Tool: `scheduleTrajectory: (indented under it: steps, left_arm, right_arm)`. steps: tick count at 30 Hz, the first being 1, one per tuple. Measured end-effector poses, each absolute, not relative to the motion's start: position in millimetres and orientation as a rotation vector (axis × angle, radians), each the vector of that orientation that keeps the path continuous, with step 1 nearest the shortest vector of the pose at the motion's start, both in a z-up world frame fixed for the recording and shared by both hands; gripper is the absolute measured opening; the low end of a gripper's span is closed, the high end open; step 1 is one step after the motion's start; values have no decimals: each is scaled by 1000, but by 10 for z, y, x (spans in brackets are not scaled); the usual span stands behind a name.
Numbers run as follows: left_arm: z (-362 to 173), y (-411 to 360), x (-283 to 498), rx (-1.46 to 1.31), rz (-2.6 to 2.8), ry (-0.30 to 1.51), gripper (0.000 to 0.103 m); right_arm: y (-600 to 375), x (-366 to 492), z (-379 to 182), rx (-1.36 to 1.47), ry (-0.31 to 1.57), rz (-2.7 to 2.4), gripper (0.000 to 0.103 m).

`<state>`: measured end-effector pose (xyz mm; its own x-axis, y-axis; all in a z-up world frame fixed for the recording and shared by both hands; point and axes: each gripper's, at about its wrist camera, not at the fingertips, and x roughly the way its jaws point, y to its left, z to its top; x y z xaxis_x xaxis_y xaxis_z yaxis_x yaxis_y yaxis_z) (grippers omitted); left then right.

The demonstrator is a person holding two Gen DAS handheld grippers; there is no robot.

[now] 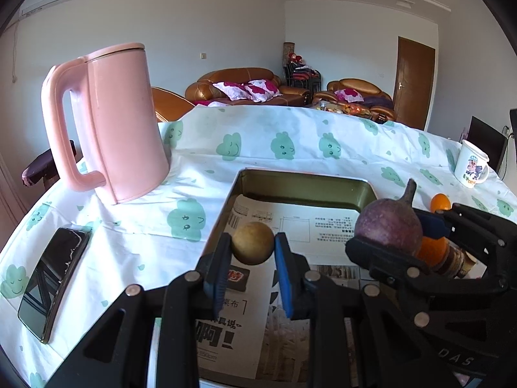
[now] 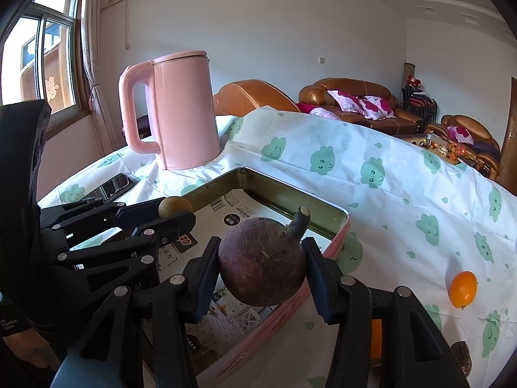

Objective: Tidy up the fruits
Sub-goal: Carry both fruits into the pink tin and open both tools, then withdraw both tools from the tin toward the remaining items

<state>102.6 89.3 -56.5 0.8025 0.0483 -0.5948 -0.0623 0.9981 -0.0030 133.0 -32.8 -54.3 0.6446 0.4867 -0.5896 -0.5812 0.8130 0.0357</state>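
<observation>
Fruits hang over the tin tray [image 1: 342, 190] — left gripper [image 1: 252, 252] tilted down, pinching a small tan fruit [image 1: 252, 242]; at its three o'clock, right gripper [image 2: 261, 271] clamps a purple stemmed fruit [image 2: 262, 263].

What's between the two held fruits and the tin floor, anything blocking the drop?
Nothing visible. The left gripper holds the tan fruit and the right gripper the purple fruit, both over the tin, whose newspaper lining looks bare below them.
</observation>
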Motion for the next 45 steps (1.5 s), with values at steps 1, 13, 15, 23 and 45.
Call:
scheduleTrajectory:
  steps: [1,13,15,23,45]
  left_arm:
    - [-567,897,1032,-22,60,639,28]
    - [-614,923,1100,-5,70,686,28]
    - [-616,937,1090,-7,73,687,29]
    - [-597,948,1031,-12,64,683,48]
    - [-271,283,522,-11,-54,552,99]
  right_arm:
    - [-326,1332,-554,-163,626,612,52]
    - [-249,1333,-597,-206,641,615,53]
    - [-241,1317,-593,-215,631,618,53]
    - [-340,1255,-557,-222,606,576,65]
    - [-1839,663,-448,-161,579,312,78]
